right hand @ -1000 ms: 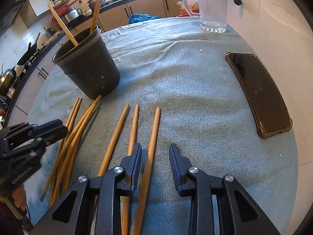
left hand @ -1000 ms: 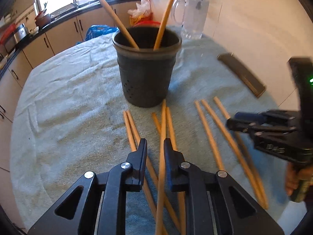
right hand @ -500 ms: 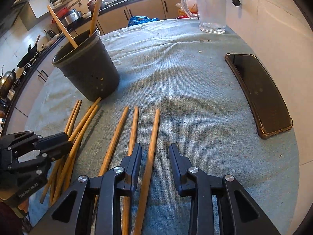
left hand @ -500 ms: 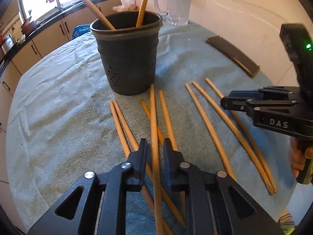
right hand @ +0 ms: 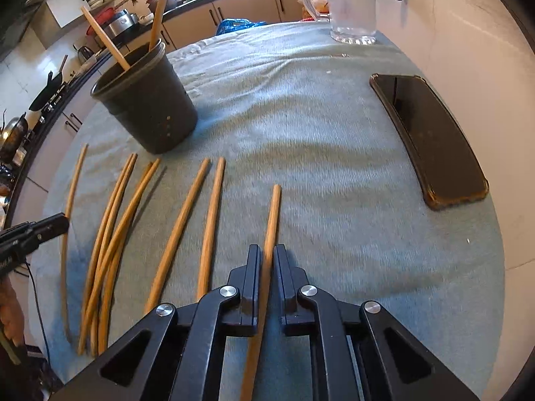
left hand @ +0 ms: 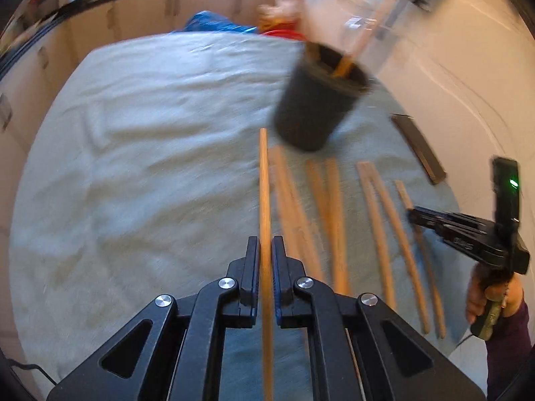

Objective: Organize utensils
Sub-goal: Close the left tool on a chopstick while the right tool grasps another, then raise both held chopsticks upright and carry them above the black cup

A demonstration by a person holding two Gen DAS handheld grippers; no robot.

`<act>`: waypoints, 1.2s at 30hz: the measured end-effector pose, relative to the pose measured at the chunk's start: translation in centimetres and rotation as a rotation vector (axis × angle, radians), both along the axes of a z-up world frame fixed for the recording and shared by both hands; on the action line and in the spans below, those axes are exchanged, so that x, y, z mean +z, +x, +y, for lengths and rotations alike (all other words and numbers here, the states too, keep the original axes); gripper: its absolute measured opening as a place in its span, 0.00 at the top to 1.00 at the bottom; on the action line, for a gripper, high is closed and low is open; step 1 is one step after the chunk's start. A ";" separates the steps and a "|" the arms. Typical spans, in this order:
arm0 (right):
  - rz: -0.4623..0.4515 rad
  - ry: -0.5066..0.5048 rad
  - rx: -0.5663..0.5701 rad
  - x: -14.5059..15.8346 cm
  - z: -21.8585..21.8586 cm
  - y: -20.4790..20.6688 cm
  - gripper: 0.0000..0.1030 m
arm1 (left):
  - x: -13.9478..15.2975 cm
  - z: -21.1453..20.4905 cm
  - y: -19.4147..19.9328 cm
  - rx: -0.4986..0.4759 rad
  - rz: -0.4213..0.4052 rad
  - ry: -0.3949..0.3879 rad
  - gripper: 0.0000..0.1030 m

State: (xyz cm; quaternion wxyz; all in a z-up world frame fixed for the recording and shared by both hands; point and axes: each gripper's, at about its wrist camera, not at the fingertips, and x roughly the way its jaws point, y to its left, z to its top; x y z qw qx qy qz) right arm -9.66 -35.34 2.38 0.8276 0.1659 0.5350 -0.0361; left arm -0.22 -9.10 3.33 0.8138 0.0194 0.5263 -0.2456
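Observation:
A dark utensil cup (right hand: 147,103) stands on the cloth with two wooden chopsticks in it; it also shows blurred in the left wrist view (left hand: 317,100). Several wooden chopsticks (right hand: 110,230) lie on the cloth in front of it. My left gripper (left hand: 265,250) is shut on one chopstick (left hand: 264,183) and holds it lifted, pointing away. My right gripper (right hand: 266,260) is shut on another chopstick (right hand: 272,214), the rightmost one. The right gripper also shows in the left wrist view (left hand: 414,215), the left one in the right wrist view (right hand: 63,220).
A grey-green cloth (right hand: 317,133) covers the round table. A dark phone (right hand: 431,137) lies at the right. A glass pitcher (right hand: 347,6) stands at the back. Kitchen counters run behind and a white wall is at the right.
My left gripper closed fully on its chopstick and swung left and up, blurring the view. My right gripper closed on the rightmost chopstick.

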 end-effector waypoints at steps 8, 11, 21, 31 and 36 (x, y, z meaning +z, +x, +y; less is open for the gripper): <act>0.052 -0.015 -0.018 0.0 0.0 0.9 0.91 | -1.5 2.1 1.6 0.088 0.058 0.014 0.74; 0.068 -0.037 -0.012 0.0 0.2 1.5 0.91 | -1.2 1.9 2.2 0.095 0.030 0.017 0.56; 0.138 -0.143 0.025 -0.1 1.1 5.1 0.90 | -2.4 -1.9 4.7 0.032 0.028 0.130 0.73; 0.006 -0.074 -0.019 2.0 -0.3 2.9 0.94 | 2.5 -1.1 1.0 0.051 -0.131 0.100 0.95; -0.127 -0.098 -0.028 6.3 0.2 -0.1 0.94 | 7.5 0.9 -2.1 0.071 -0.238 0.028 0.95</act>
